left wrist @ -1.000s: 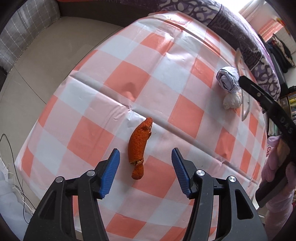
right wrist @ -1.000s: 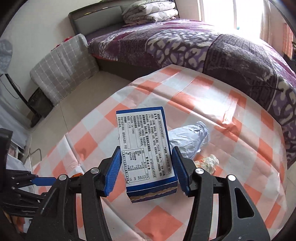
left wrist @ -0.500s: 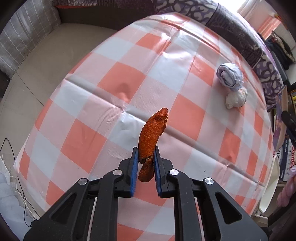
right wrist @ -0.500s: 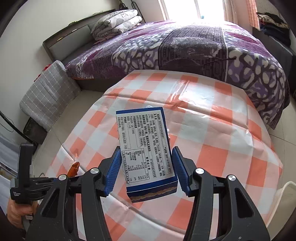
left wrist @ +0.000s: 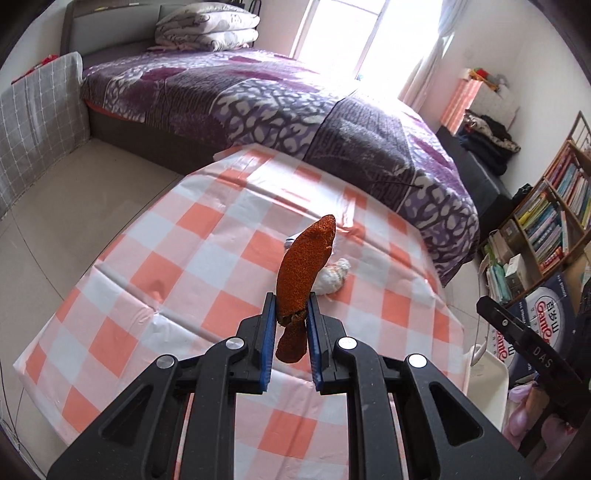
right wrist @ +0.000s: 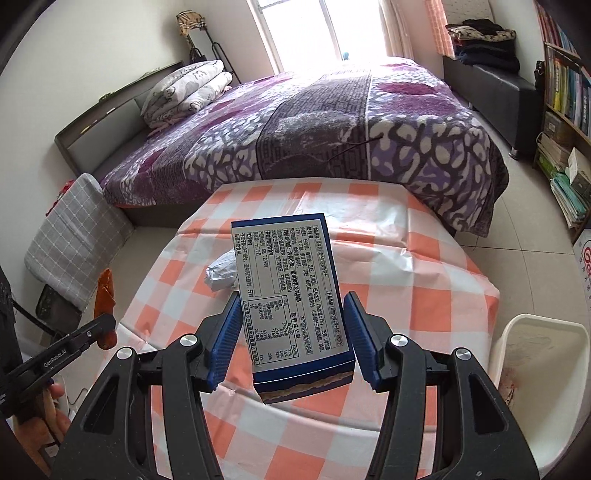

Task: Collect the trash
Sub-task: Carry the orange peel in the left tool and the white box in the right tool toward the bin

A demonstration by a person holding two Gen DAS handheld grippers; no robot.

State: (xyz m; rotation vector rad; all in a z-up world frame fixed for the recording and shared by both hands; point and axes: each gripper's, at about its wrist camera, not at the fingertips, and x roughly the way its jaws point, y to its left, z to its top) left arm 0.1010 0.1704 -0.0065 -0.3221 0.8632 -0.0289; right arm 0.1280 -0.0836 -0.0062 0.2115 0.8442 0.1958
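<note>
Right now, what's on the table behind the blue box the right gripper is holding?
A crumpled grey-white wrapper lies on the checked tablecloth, sticking out past the blue box on the picture's left. The box hides the rest of it and anything else directly behind.

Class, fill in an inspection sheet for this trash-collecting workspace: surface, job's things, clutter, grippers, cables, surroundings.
Surface: table under an orange-and-white checked plastic cloth, creased.
Job's things: long orange peel strip and blue printed cardboard box, both lifted off the cloth; crumpled white tissue ball and crumpled grey-white wrapper lying on the cloth; white plastic bin beside the table.
Clutter: nothing seen beyond the trash.
Grippers: left gripper jaws shut on the peel; right gripper jaws clamp the box sides.
Cables: thin wires at the floor edge.
Surroundings: purple patterned bed, bookshelf, bright window.
</note>
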